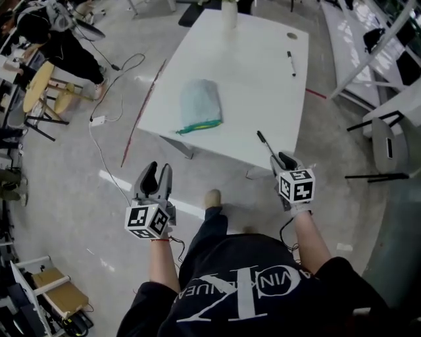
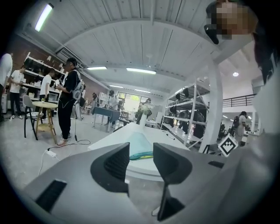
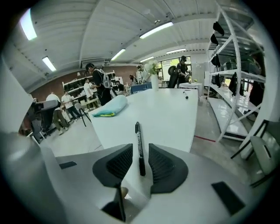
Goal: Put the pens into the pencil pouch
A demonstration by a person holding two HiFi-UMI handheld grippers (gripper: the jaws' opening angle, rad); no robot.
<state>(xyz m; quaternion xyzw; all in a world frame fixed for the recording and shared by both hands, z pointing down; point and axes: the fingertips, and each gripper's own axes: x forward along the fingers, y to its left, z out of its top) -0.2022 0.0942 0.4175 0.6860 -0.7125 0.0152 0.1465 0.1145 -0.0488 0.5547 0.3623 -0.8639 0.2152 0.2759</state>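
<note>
Right gripper view has a black pen (image 3: 138, 144) running straight ahead between the two ribbed pads of the right gripper (image 3: 140, 151). Its rear end sits in the gap and its tip points away over the white table (image 3: 175, 118). The tongs stand apart, with a sliver of space on either side of the barrel, so neither pad presses on it. From the head view that same pen (image 1: 264, 143) lies close to the table's near edge, slanting up and left out of the right gripper (image 1: 281, 160), which is tipped downward at the edge.

A second pen (image 1: 291, 63) lies well apart, toward the far right part of the table (image 1: 250, 85). The pencil pouch (image 1: 200, 105), pale teal with a green and yellow strip along its near side, rests flat on the left half of the tabletop, apart from both pens. Whether it is zipped cannot be made out.

The left gripper (image 1: 159, 172) hangs over the floor short of the table's left corner. In the left gripper view its tongs (image 2: 141, 151) are parted with nothing in them, and the pouch (image 2: 141, 146) shows beyond the gap.

A white vase (image 1: 228, 13) stands at the table's far edge. A shoe (image 1: 212, 197) of the person shows on the grey floor between the grippers, and a white cable (image 1: 99, 141) trails across the floor to the left
</note>
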